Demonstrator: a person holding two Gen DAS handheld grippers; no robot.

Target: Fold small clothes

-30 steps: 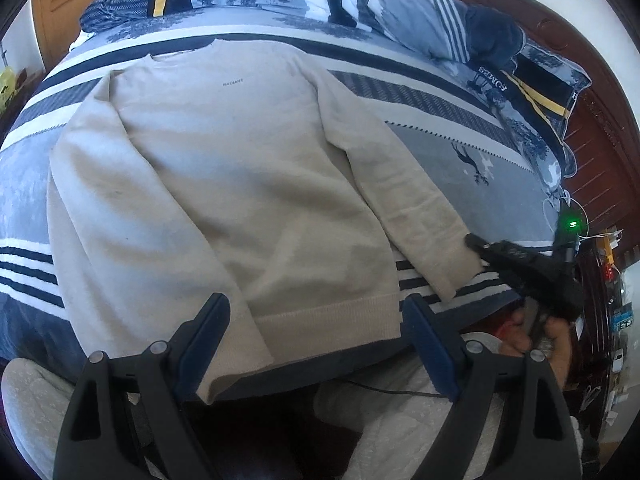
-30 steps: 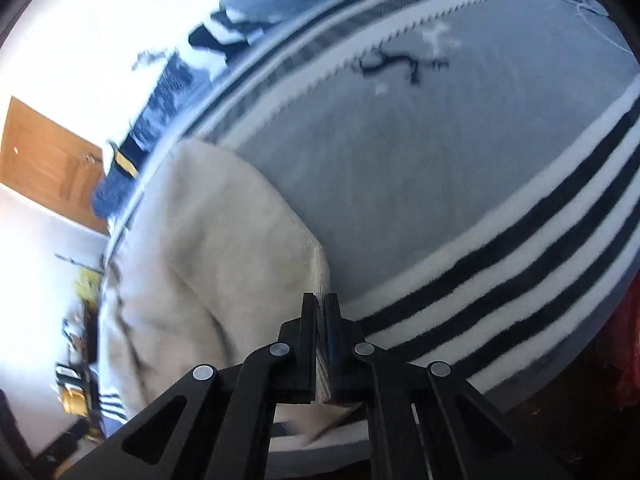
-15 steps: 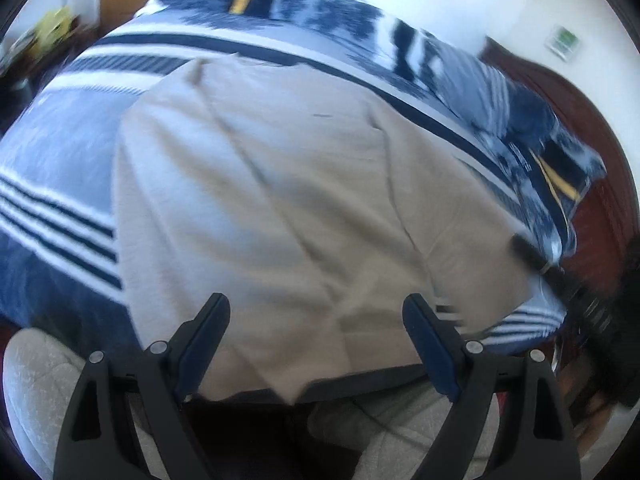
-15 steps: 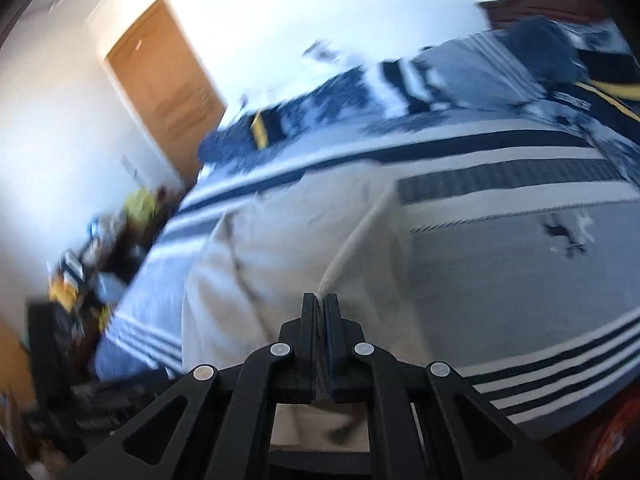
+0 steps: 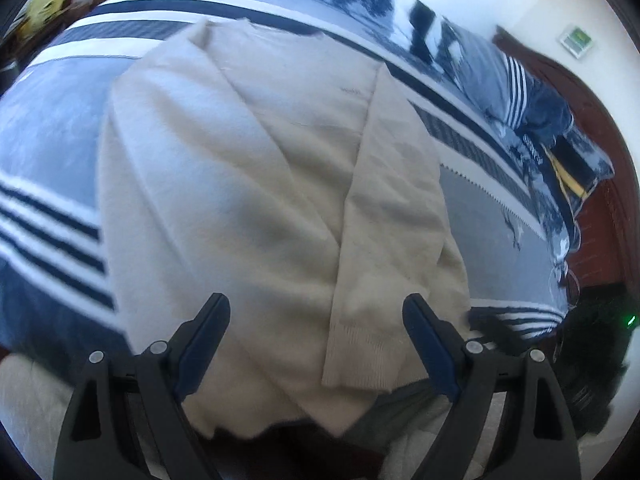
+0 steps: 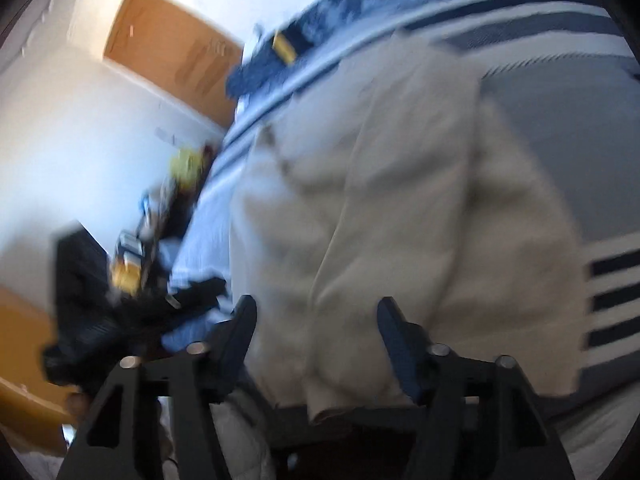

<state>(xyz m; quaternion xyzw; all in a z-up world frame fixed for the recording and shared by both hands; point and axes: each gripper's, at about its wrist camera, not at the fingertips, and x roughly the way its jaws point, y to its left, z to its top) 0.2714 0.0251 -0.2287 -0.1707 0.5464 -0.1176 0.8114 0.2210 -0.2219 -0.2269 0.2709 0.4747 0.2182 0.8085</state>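
Both grippers, left gripper (image 5: 316, 322) and right gripper (image 6: 316, 326), I've got spread wide holding nothing, over the beige sweater (image 5: 256, 184) on the striped blanket (image 5: 48, 168), one sleeve (image 5: 384, 216) folded across its body.

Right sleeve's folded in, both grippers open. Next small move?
Probably send the left gripper to the left sleeve: it lies spread along the sweater edge, while the right sleeve already lies across the body. The right gripper is empty.

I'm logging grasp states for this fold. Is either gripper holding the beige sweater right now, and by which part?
Nothing is held. The left gripper and right gripper are both open above the beige sweater; its folded-in sleeve lies loose on the body.
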